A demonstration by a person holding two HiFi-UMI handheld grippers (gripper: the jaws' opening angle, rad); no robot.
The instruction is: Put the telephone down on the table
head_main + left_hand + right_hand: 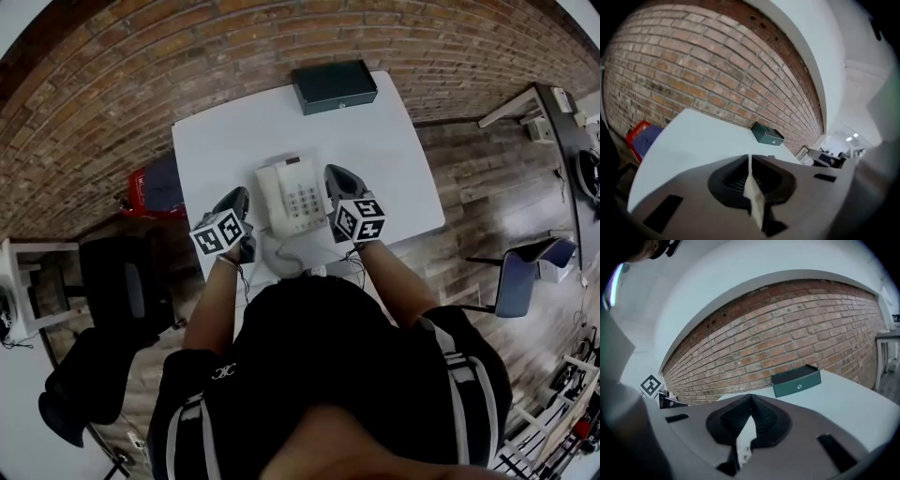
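The cream telephone (pixel 292 197), with its keypad up and its handset along its left side, lies flat on the white table (pixel 375 141) near the front edge. Its cord (pixel 281 253) curls toward me. My left gripper (pixel 239 202) hovers just left of the phone and my right gripper (pixel 336 175) just right of it. In the left gripper view the jaws of the left gripper (pixel 750 159) meet at the tips with nothing gripped. The right gripper (pixel 751 397) is shut the same way. Through the slit behind its tips a strip of keypad (pixel 744 446) shows below.
A dark green box (pixel 334 86) sits at the table's far edge against the brick wall. A red crate (pixel 141 190) stands on the floor to the left. There is a black chair (pixel 122 291) at the left and a grey one (pixel 525 272) at the right.
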